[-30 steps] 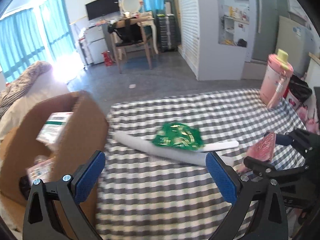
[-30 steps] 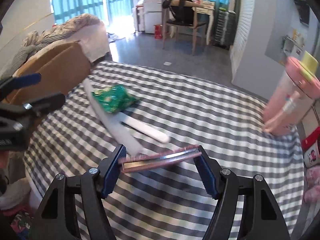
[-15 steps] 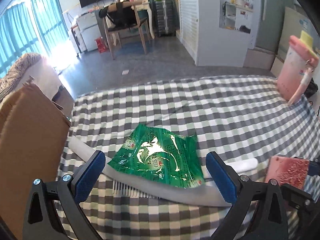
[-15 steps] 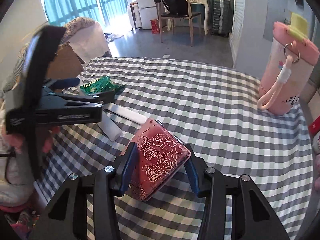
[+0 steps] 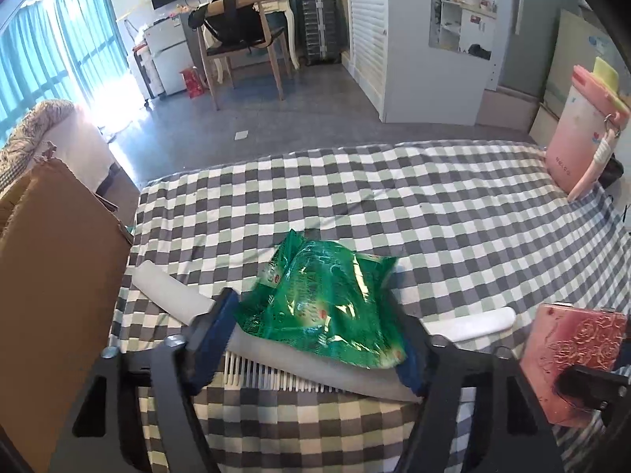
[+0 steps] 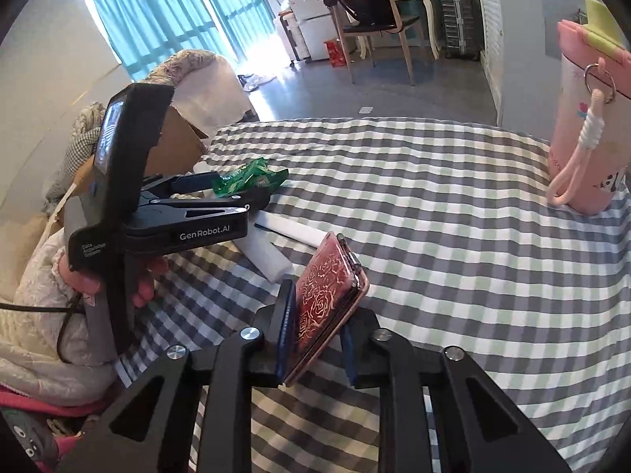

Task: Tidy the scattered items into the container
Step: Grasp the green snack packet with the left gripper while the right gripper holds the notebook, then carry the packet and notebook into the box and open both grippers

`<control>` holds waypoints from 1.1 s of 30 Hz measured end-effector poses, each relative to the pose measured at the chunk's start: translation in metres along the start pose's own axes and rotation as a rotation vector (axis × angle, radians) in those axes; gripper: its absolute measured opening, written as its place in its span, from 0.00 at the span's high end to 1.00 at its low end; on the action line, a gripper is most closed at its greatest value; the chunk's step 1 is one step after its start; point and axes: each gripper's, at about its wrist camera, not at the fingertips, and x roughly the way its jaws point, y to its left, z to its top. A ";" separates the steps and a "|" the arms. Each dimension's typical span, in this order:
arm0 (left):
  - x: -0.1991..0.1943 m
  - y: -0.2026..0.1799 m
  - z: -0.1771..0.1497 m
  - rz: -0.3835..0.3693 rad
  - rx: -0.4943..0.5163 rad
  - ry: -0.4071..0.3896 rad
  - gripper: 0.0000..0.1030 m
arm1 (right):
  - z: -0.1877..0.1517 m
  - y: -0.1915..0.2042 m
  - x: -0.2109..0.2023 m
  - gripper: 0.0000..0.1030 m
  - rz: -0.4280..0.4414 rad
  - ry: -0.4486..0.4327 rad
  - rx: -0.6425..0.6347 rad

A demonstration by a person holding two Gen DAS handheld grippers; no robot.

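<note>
While the left gripper (image 5: 315,339) closed around a crinkled green foil packet (image 5: 327,303), the right gripper (image 6: 315,335) was tightening on a rose-embossed pink phone case (image 6: 327,299).

"GenRobot.AI" in white on side of left gripper (image 6: 236,193); small white print "Data Acquisition System" on its body, barely legible. Print on green packet (image 5: 327,311) and pink bottle (image 5: 583,138) too blurred to read.

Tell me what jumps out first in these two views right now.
The shiny green packet lies atop a white comb at the near table edge, between the closing left gripper jaws. The right gripper is closing on a rose-embossed pink case, tilted up off the checked cloth.
</note>
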 end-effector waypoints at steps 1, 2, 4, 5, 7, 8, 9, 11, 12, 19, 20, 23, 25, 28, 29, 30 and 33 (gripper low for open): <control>-0.004 0.000 0.000 -0.010 0.001 -0.006 0.54 | 0.001 0.002 0.000 0.85 0.008 -0.003 0.000; -0.006 0.000 0.001 -0.020 0.005 -0.010 0.60 | 0.001 0.004 0.000 0.86 0.013 -0.006 -0.004; -0.013 0.003 0.001 -0.024 0.005 -0.021 0.65 | 0.002 0.009 -0.001 0.88 0.015 -0.008 -0.017; -0.016 0.004 0.001 -0.029 0.005 -0.027 0.66 | 0.003 0.011 0.000 0.89 0.016 -0.009 -0.020; -0.020 0.007 0.001 -0.047 -0.006 -0.029 0.69 | 0.002 0.015 0.002 0.90 0.017 -0.009 -0.024; -0.022 0.010 0.001 -0.058 -0.017 -0.028 0.69 | 0.003 0.017 0.002 0.90 0.015 -0.009 -0.026; -0.026 0.013 0.000 -0.073 -0.027 -0.030 0.70 | 0.003 0.018 0.002 0.90 0.011 -0.009 -0.028; -0.036 0.017 0.000 -0.094 -0.038 -0.049 0.70 | 0.002 0.021 0.001 0.90 0.000 -0.009 -0.034; -0.042 0.017 0.000 -0.096 -0.037 -0.061 0.70 | 0.002 0.023 0.000 0.90 -0.004 -0.010 -0.034; -0.089 0.019 0.002 -0.102 -0.032 -0.165 0.70 | 0.010 0.041 -0.015 0.90 -0.024 -0.038 -0.069; -0.096 0.020 0.003 -0.098 -0.031 -0.179 0.70 | 0.012 0.046 -0.018 0.90 -0.028 -0.046 -0.079; -0.116 0.026 0.002 -0.072 -0.026 -0.214 0.70 | 0.016 0.061 -0.029 0.90 -0.039 -0.070 -0.115; -0.129 0.033 0.002 -0.056 -0.038 -0.234 0.70 | 0.022 0.073 -0.034 0.90 -0.042 -0.085 -0.140; -0.150 0.048 -0.001 -0.005 -0.067 -0.257 0.70 | 0.032 0.097 -0.040 0.90 -0.039 -0.110 -0.191; -0.155 0.054 -0.003 0.014 -0.072 -0.259 0.69 | 0.036 0.106 -0.040 0.90 -0.036 -0.118 -0.208; -0.160 0.061 -0.005 0.035 -0.081 -0.259 0.69 | 0.040 0.116 -0.041 0.90 -0.030 -0.126 -0.227; -0.173 0.089 -0.012 0.102 -0.132 -0.262 0.69 | 0.052 0.146 -0.038 0.90 -0.009 -0.149 -0.281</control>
